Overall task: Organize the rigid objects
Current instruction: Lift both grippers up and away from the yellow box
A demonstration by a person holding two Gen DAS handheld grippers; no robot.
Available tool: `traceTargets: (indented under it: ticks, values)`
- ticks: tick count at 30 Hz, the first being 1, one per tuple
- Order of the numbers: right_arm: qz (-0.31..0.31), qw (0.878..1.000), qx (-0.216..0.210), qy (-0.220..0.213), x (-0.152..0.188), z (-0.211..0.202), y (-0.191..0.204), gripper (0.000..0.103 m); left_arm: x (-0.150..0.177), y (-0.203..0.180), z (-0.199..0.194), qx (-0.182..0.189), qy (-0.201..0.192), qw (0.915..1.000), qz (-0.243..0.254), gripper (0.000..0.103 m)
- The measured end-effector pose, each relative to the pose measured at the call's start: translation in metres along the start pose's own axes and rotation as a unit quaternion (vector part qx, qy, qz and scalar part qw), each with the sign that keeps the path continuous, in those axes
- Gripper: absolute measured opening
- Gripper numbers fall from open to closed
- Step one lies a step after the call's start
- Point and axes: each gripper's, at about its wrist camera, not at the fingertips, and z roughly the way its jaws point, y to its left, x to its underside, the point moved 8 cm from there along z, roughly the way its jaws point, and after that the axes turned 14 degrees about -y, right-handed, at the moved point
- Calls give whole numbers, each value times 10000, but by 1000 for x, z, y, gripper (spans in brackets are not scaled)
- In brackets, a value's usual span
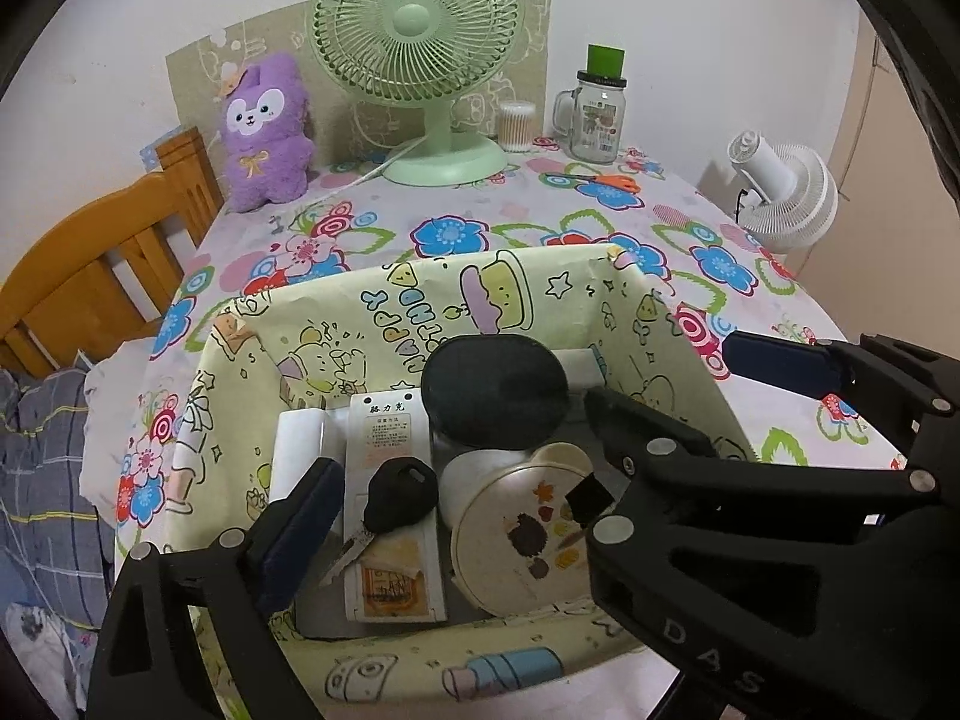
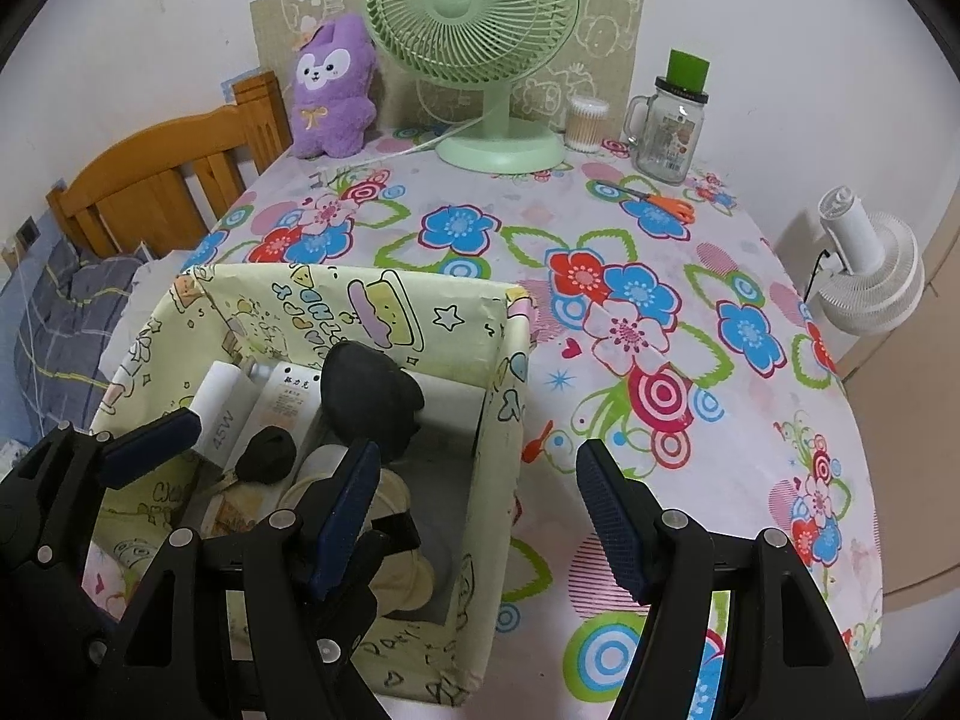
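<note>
- The left gripper [image 1: 456, 492] hangs over the box [image 1: 540, 276], jaws spread wide and empty, the key [image 1: 390, 504] lying loose between them.
- The right gripper [image 2: 480, 516] stands half open, empty, straddling the box wall.
- Both should lift straight up, clear of the round tin [image 1: 522, 534] and black pouch [image 1: 495, 390].

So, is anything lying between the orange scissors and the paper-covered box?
Nothing visible. Only floral tablecloth lies between the scissors and the box's far wall; the fan and jar stand further back.
</note>
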Motion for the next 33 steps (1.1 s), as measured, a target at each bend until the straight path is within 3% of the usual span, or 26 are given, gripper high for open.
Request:
traceTargets:
  ticks: [11, 33]
  values:
    - [164, 9997, -108, -121, -1, -22, -17, 75, -9, -17, -18, -122, -203, 9997, 16, 100]
    - [325, 9959, 262, -808, -6, -93, -77, 82, -30, -66, -53, -32, -575, 9983, -54, 103]
